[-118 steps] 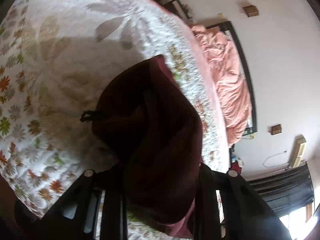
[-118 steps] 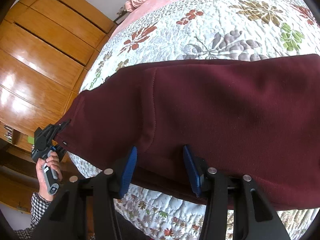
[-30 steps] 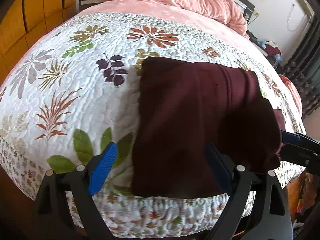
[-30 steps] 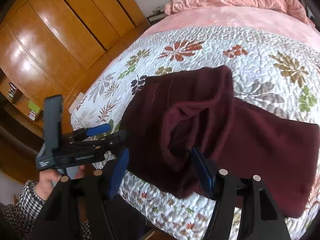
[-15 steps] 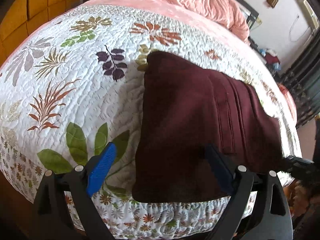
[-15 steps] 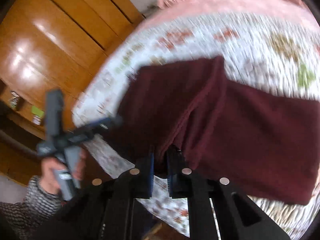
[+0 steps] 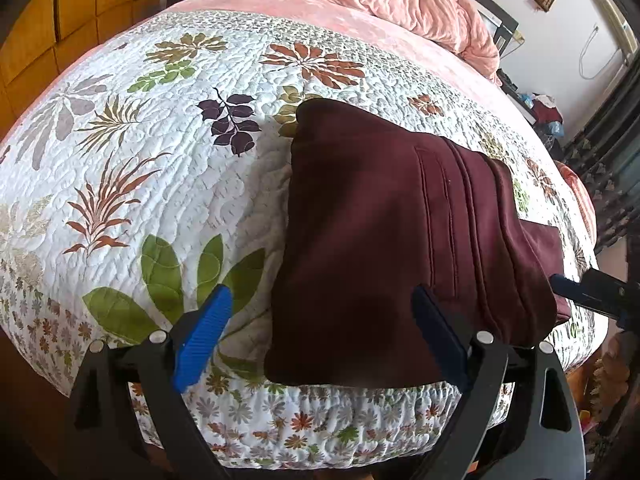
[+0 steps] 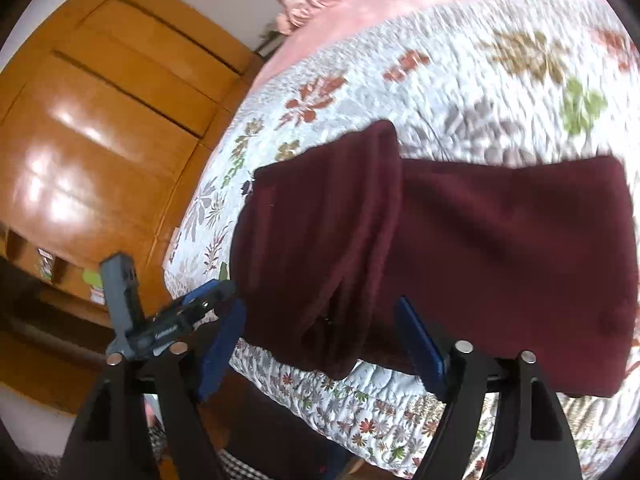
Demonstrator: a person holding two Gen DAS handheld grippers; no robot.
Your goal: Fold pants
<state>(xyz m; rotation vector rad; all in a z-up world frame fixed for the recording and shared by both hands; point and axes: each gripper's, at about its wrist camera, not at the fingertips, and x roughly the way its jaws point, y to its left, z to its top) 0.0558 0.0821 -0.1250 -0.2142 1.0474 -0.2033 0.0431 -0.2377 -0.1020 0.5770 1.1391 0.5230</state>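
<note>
Your left gripper (image 7: pixel 320 336) stands with its blue-padded jaws wide apart, the pads clear of the cloth, one pad over the quilt and the other above the near edge of the dark maroon fleece pants (image 7: pixel 384 240). Your right gripper (image 8: pixel 320 332) has just been opening; its jaws now stand apart, the loose near fold of the pants lying between the pads but pinched by neither. The pants rest on the white quilted bedspread with its printed leaves and flowers (image 7: pixel 160 160), close to the near edge of the bed, gathered into a compact, roughly rectangular stack. In the left wrist view the upper layer covers most of the layer beneath, its stitched seam lines running along the stack, while a narrow strip of the lower layer protrudes at the right. In the right wrist view, which is blurred, the folded-over part lies on the left half and a single flatter panel extends to the right, so the layers are not squarely matched. As a judgement, the main folds appear laid and released; what remains is, at most, one more fold of the right-hand panel, or aligning the protruding edge and flattening the open fold at the near side.
</note>
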